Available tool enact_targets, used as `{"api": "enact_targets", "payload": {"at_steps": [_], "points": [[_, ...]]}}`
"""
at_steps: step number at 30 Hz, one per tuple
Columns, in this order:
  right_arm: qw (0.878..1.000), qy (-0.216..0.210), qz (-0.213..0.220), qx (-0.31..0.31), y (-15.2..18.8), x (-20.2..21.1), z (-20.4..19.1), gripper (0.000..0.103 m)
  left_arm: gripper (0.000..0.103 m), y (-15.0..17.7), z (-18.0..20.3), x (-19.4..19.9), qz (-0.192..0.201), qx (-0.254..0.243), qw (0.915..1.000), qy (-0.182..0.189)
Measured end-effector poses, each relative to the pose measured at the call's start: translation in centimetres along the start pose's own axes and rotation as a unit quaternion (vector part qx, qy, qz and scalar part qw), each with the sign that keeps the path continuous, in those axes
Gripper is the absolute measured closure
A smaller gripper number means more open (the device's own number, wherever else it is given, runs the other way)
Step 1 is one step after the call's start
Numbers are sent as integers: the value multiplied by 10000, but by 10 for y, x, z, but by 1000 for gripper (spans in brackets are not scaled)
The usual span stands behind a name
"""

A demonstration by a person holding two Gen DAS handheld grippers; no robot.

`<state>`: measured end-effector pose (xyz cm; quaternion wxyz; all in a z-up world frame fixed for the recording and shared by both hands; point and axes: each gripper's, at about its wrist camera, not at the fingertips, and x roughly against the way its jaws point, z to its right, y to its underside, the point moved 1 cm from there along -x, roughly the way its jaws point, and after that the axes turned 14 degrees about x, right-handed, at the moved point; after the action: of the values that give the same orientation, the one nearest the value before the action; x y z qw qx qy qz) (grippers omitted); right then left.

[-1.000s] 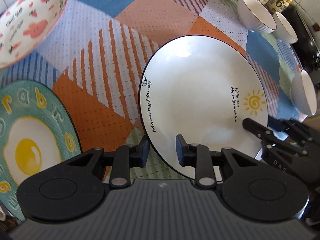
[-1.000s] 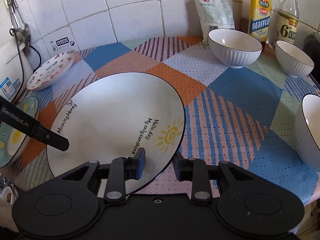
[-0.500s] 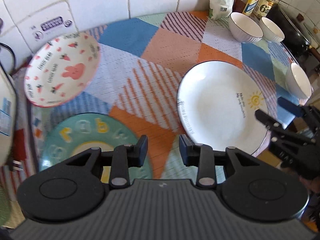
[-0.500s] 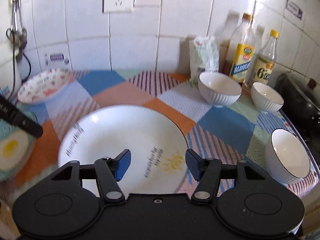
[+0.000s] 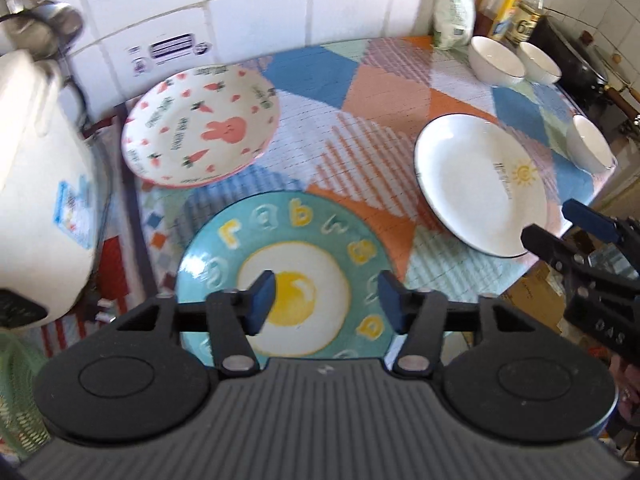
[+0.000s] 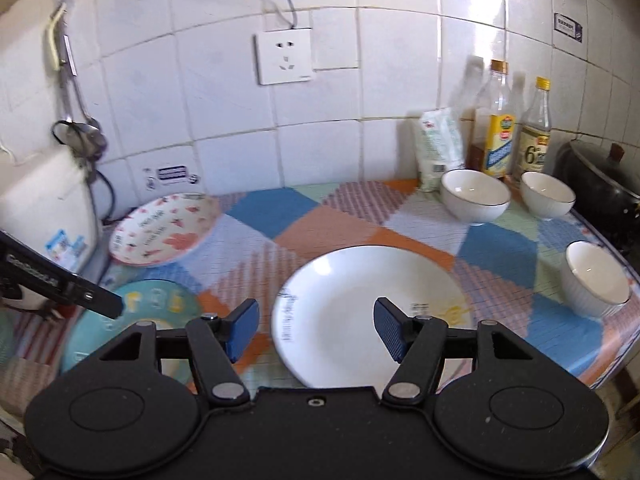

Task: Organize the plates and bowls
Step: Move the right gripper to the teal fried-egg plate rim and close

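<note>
Hovering above the bench (image 5: 384,92), both hand-held grippers are carrying nothing. The left hand-held gripper (image 5: 326,300) is spreading its jaws, the gap about half wide and empty, with the teal egg plate (image 5: 288,240) lying flat directly beneath and just ahead of its blue pads. The right hand-held gripper (image 6: 316,330) is also easing its jaws apart, nothing between them, and the white sun plate (image 6: 372,304) is sitting just beyond its fingertips, near the bench's front edge. Further ahead and to the left of both is resting the pink rabbit plate (image 5: 200,124), beside a white appliance (image 5: 40,184). Three white bowls (image 6: 474,196) are standing well ahead and right of the right one, near the bottles (image 6: 496,120).

All of this looks like glazed ceramic, so I am judging it stiff, fairly heavy, slick and liable to chip. A flat plate is offering only its rim, so the pads would be wanting to pinch across the raised lip at the nearest edge, squarely. The patterned cloth underneath may be dragging as a plate lifts. The bowls are offering their upright walls for a firmer bite.
</note>
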<state>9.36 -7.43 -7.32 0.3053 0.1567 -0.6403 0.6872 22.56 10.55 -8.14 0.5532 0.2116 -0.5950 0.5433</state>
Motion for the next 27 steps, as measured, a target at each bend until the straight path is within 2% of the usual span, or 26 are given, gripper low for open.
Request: {"api": "enact_targets", "payload": {"at_steps": [9, 14, 20, 27], "points": [[9993, -348, 113, 19, 8, 0, -56, 32, 38, 22, -46, 4, -1, 168, 9998, -75], [9965, -825, 105, -121, 17, -12, -71, 32, 38, 27, -68, -2, -87, 215, 9996, -183], [9966, -802, 79, -184, 26, -32, -78, 32, 38, 33, -87, -17, -245, 282, 9988, -303], [9945, -930, -192, -438, 38, -58, -81, 32, 38, 37, -100, -45, -502, 296, 9975, -408]]}}
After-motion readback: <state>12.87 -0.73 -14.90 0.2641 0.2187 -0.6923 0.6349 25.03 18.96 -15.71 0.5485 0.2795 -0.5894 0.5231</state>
